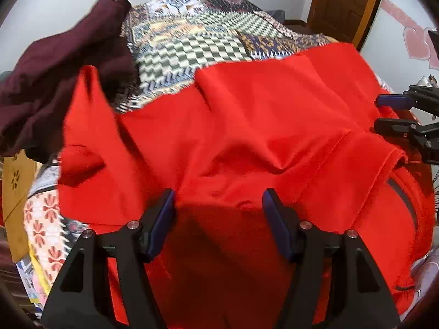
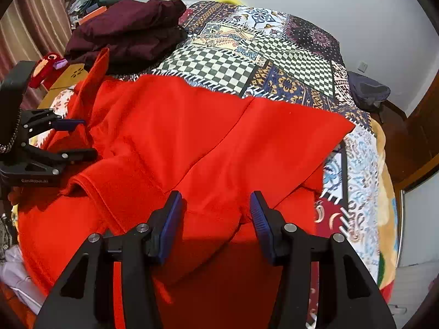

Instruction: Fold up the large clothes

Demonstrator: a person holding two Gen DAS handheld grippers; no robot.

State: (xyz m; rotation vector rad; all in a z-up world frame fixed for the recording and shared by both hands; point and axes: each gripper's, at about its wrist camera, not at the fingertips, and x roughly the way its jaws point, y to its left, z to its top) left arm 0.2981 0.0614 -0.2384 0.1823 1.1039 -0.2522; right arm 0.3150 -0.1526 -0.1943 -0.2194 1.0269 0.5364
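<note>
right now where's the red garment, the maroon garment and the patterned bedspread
red garment (image 2: pixel 208 126): right wrist view, flat middle panel.
maroon garment (image 2: pixel 129 30): right wrist view, top of the folded pile.
patterned bedspread (image 1: pixel 192 46): left wrist view, checkered patch beyond the red cloth.

- The left gripper (image 1: pixel 218 200) is seen from its own wrist camera with the jaws spread wide and nothing held between them.
- Its blue pads (image 1: pixel 162 220) are turned inward toward each other.
- In the right wrist view, the left gripper (image 2: pixel 87 137) is seen at the left edge, pointing toward the right, with its fingers held apart.
- The right gripper (image 2: pixel 216 203) is likewise held wide, with nothing clamped.
- In the left wrist view, the right gripper (image 1: pixel 377 115) is seen at the right edge, pointing left, with a gap between its two fingers.
</note>
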